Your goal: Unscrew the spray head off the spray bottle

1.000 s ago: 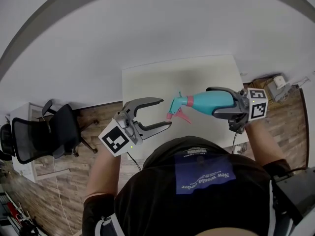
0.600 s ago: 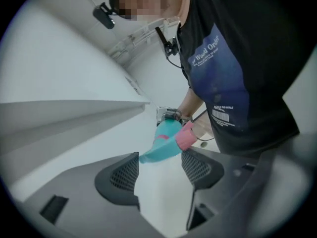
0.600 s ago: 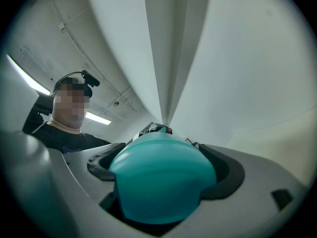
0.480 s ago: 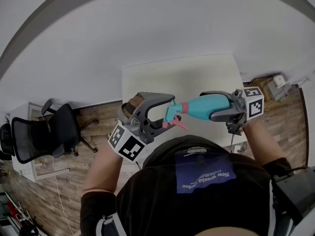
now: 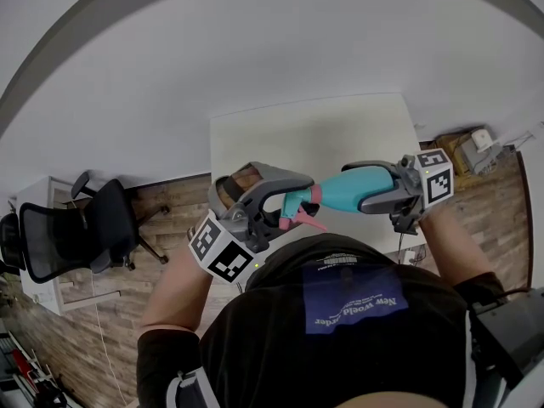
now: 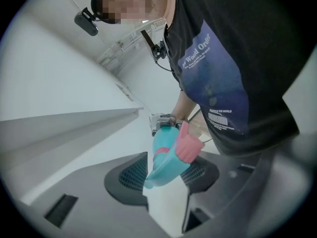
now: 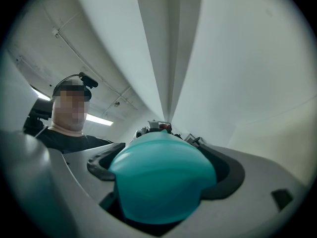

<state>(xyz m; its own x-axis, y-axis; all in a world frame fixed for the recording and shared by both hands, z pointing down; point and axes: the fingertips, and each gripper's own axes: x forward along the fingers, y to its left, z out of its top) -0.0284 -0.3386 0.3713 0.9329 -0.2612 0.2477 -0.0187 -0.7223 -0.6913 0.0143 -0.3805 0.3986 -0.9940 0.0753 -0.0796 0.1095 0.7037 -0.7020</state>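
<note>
The teal spray bottle [image 5: 344, 188] is held lying level in the air above the white table [image 5: 255, 138]. My right gripper [image 5: 355, 184] is shut on its body, whose rounded bottom [image 7: 161, 182] fills the space between the jaws in the right gripper view. The teal spray head [image 5: 296, 201] with its pink trigger [image 5: 311, 221] points left. My left gripper [image 5: 294, 202] has just been closing, and its pads [image 6: 130, 178] now press on the spray head [image 6: 166, 165] from both sides, with the trigger [image 6: 187, 145] against the right pad.
A black office chair [image 5: 76, 232] stands on the wooden floor at the left. Beyond the table's right edge lie a box and cables [image 5: 478, 144]. The person's torso in a dark shirt [image 5: 340, 330] is close under both grippers.
My left gripper has moved right and rolled, coming from beside the bottle to enclose the spray head, and its jaws have narrowed onto it. The right gripper and the bottle have barely shifted.
</note>
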